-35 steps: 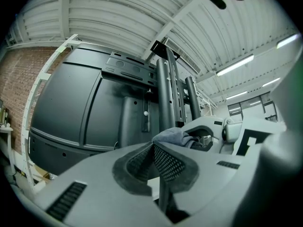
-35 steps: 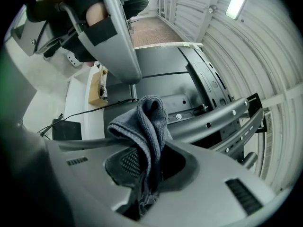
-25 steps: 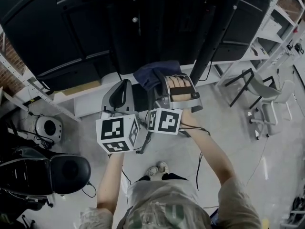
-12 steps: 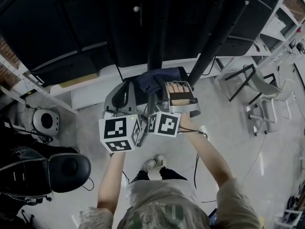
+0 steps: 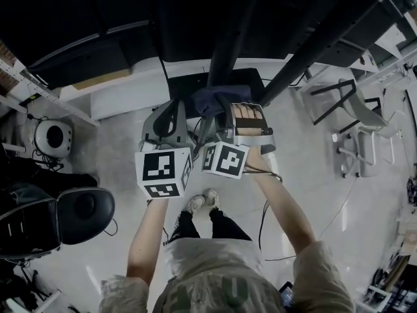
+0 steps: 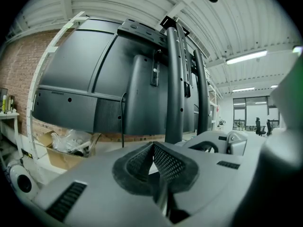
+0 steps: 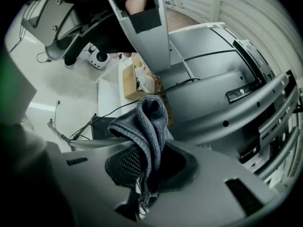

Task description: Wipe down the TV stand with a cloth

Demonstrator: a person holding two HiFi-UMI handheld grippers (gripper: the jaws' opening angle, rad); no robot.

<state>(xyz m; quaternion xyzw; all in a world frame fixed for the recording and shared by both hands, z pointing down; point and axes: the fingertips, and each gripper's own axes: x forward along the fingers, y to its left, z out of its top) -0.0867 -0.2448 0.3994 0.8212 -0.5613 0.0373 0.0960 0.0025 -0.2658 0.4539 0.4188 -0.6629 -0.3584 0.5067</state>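
Note:
The TV stand has black uprights [image 5: 225,44] rising behind a big dark TV, and a dark base plate [image 5: 192,87] on the floor. My right gripper [image 5: 225,109] is shut on a dark blue-grey cloth [image 5: 218,100], which bunches just over the base by the uprights. In the right gripper view the cloth [image 7: 149,119] stands folded up out of the right gripper [image 7: 147,162], near a stand bar [image 7: 236,112]. My left gripper [image 5: 174,113] hangs beside it, holding nothing. In the left gripper view the left gripper [image 6: 153,150] has its pads pressed together, facing the stand's uprights [image 6: 174,79].
A low white shelf [image 5: 124,93] runs under the TV. An open cardboard box of clutter [image 6: 71,148] sits by the brick wall. A round white device [image 5: 52,139] and a black office chair [image 5: 78,214] stand left, a grey chair [image 5: 358,129] right. Cables trail across the floor.
Both grippers and the cloth have come lower, nearer the stand's base plate. The person's feet have stepped forward. The right gripper's hold on the cloth is unchanged.

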